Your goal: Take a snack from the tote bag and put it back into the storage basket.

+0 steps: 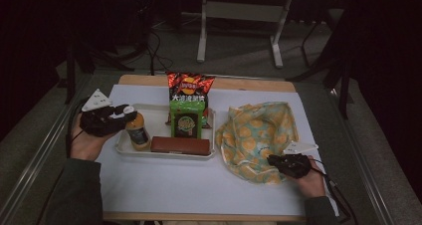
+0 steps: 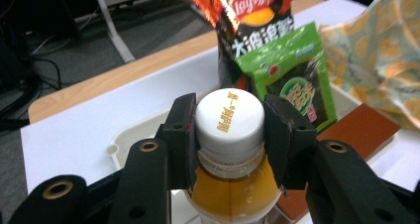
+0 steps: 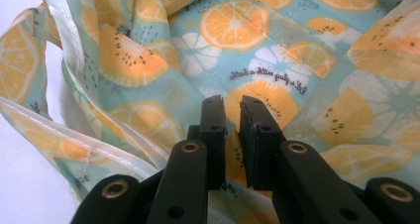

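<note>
The fruit-print bag (image 1: 259, 138) lay right of the tray (image 1: 164, 113), soft and limp; the right gripper (image 3: 233, 130) pinched its fabric. The bottle (image 2: 229, 184) stood in the tray, rigid, likely slippery; the left gripper (image 2: 229, 130) clasped its cap (image 2: 229, 117).

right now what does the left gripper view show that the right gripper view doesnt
Left gripper view: the left gripper shut on the bottle just under its white cap, with the chip bag, green packet, brown box and tray behind.

Right gripper view: the right gripper, its jaws nearly together and pinching the fabric, and small script printed on that fabric.

Both: the orange-print bag and the white table cover.
</note>
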`<control>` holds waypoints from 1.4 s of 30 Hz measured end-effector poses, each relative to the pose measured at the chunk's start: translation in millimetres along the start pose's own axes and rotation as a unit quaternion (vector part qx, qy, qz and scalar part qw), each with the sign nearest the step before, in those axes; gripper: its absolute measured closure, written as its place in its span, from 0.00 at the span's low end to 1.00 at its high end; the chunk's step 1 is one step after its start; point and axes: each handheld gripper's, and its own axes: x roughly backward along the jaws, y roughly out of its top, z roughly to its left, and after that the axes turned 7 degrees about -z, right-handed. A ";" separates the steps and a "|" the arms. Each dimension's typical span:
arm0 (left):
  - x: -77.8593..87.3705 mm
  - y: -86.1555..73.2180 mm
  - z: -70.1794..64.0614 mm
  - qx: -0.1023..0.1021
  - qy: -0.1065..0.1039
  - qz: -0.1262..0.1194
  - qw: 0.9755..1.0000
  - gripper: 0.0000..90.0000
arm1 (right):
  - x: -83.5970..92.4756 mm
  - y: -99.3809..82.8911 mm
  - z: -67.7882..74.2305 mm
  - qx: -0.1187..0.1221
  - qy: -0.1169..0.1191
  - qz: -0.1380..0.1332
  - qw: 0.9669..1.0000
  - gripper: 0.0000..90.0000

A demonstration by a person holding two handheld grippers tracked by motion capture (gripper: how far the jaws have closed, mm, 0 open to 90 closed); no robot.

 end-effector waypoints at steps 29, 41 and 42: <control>-8.3 -16.1 -9.8 -0.006 -0.021 0.008 1.000 0.58 | -0.2 -0.2 0.1 0.000 0.003 0.000 1.000 0.87; -14.8 -22.1 -24.8 0.003 0.033 0.015 0.999 0.56 | -0.1 -0.1 0.1 0.000 0.003 -0.001 1.000 0.86; -15.3 -22.6 -26.2 0.009 0.040 0.012 0.999 0.56 | -0.2 -0.1 0.3 -0.001 0.003 0.000 1.000 0.86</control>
